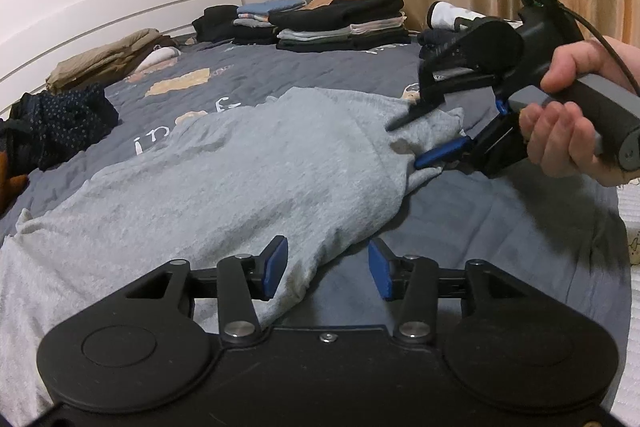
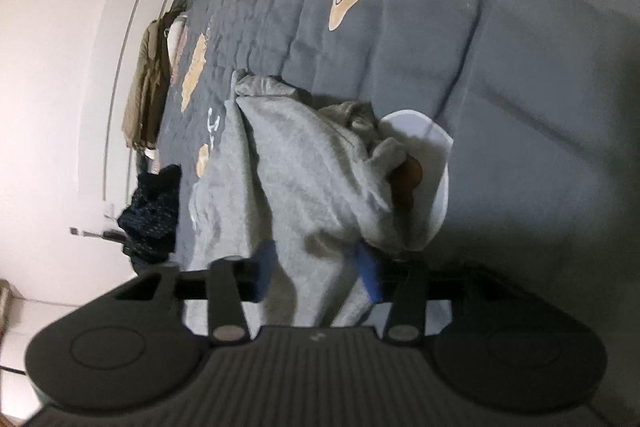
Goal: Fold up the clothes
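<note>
Grey jersey garment (image 1: 224, 179) lies spread on the bed (image 1: 500, 227), soft and limp. Right hand-held gripper (image 1: 404, 143) straddles a bunched corner, jaws parted; left hand-held gripper (image 1: 328, 269) hovers wide over the near hem, a likely edge to pinch.

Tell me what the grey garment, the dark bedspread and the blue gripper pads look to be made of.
Grey garment: soft heathered knit, probably cotton jersey or fleece; matte, fuzzy, and it drapes in loose folds.
Dark blue-grey bedspread: quilted woven fabric, matte, with stitched ridges and printed or appliquéd motifs.
Blue pads on the left gripper: likely rubber or foam, smooth and dull; the look leaves it open.
</note>
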